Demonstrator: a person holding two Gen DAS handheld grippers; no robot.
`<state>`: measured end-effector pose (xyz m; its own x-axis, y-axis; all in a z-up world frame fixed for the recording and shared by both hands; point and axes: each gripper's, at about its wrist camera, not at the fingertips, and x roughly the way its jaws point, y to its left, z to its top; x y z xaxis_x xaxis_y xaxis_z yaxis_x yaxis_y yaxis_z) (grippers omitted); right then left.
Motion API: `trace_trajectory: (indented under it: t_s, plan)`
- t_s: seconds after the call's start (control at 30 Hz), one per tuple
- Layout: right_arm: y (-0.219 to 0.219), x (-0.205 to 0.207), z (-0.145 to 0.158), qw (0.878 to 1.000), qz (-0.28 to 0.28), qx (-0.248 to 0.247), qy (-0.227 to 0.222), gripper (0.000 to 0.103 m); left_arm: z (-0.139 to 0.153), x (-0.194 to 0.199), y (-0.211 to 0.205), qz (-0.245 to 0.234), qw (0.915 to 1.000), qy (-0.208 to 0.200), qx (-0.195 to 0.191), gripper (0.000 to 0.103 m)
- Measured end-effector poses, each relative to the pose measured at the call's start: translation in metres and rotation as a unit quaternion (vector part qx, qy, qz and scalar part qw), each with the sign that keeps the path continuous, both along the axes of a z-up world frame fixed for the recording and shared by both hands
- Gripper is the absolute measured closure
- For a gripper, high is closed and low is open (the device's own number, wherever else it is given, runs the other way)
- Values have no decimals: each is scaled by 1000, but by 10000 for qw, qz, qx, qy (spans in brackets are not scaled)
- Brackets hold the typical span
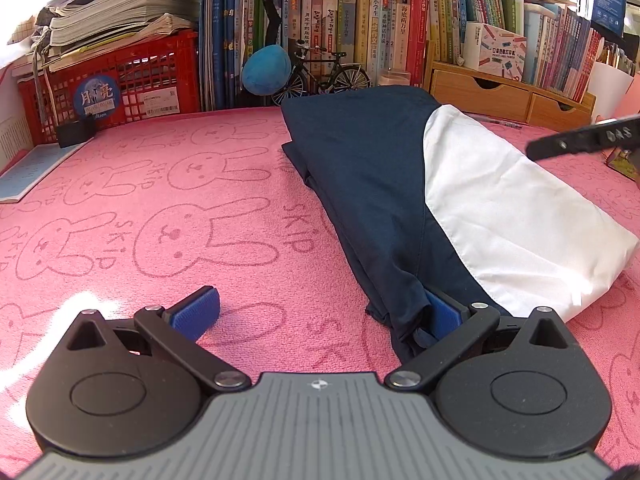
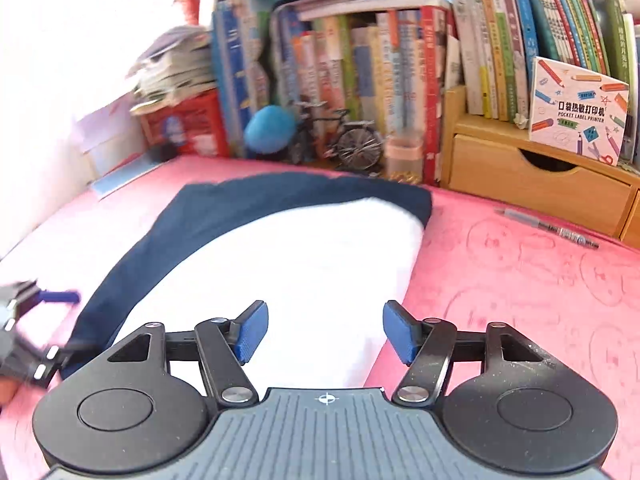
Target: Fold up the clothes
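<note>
A navy and white garment [image 1: 400, 184] lies folded lengthwise on the pink rabbit-print towel [image 1: 160, 208]. My left gripper [image 1: 320, 316] is open at its near left corner; the right blue pad [image 1: 440, 316] sits under the navy hem, the left pad lies on the towel. My right gripper [image 2: 324, 332] is open, hovering over the garment's white part [image 2: 300, 272] near its front edge, holding nothing. The left gripper shows blurred at the left edge of the right wrist view [image 2: 32, 320]; a right gripper finger shows in the left wrist view [image 1: 580, 140].
Books [image 1: 360, 20], a red crate [image 1: 120, 84], a blue plush [image 1: 266, 68], a model bicycle [image 1: 324, 76] and wooden drawers [image 1: 500, 92] line the back edge. A pen [image 2: 548, 228] lies on the towel at right. A blue booklet [image 1: 32, 172] lies far left.
</note>
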<state>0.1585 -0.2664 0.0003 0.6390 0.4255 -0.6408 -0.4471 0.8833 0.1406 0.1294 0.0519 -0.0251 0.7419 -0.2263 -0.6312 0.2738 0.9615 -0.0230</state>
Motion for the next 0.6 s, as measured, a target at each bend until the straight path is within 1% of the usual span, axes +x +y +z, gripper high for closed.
trace_trajectory:
  t_s: [0.07,0.13,0.17,0.2,0.23,0.27,0.33,0.37,0.4,0.43,0.5,0.53,0.57,0.6]
  plan:
    - [-2,-35,-7,9998,164,-76,113,34,0,0,0,1,10000,0,-3,0]
    - [-2,-62,-16,9995,52,-170,266,34,0,0,0,-1,10000,1,-5,0]
    - [-3,-69,-22,9990,-65,-109,425,34,0,0,0,-1,10000,1,-6,0]
    - [-7,-76,-26,9990,-168,-15,426,34,0,0,0,0,10000,1,-7,0]
    - [-10,-83,-27,9992,-196,-27,360,34,0,0,0,-1,10000,1,-8,0]
    - [-11,-87,-27,9991,-205,-140,348,34,0,0,0,-1,10000,1,-8,0]
    - [-11,-91,-28,9976,-295,-551,298,35,0,0,0,-1,10000,1,-8,0]
    - [-11,-95,-28,9958,-387,-788,243,35,0,0,0,-1,10000,1,-8,0]
    - [-14,-98,-28,9941,-529,-923,205,34,0,0,0,-1,10000,1,-9,0]
    - [-17,-100,-28,9925,-720,-966,190,35,0,0,0,0,10000,1,-8,0]
    - [-15,-111,-25,9915,-919,-918,-58,35,0,0,0,0,10000,1,-10,0]
    - [-11,-117,-23,9925,-858,-837,-248,35,0,0,0,-1,10000,1,-10,0]
    - [-4,-124,-21,9938,-699,-750,-441,33,0,0,0,-1,10000,1,-10,0]
    - [5,-127,-20,9941,-574,-735,-557,28,0,0,0,-1,10000,1,-11,0]
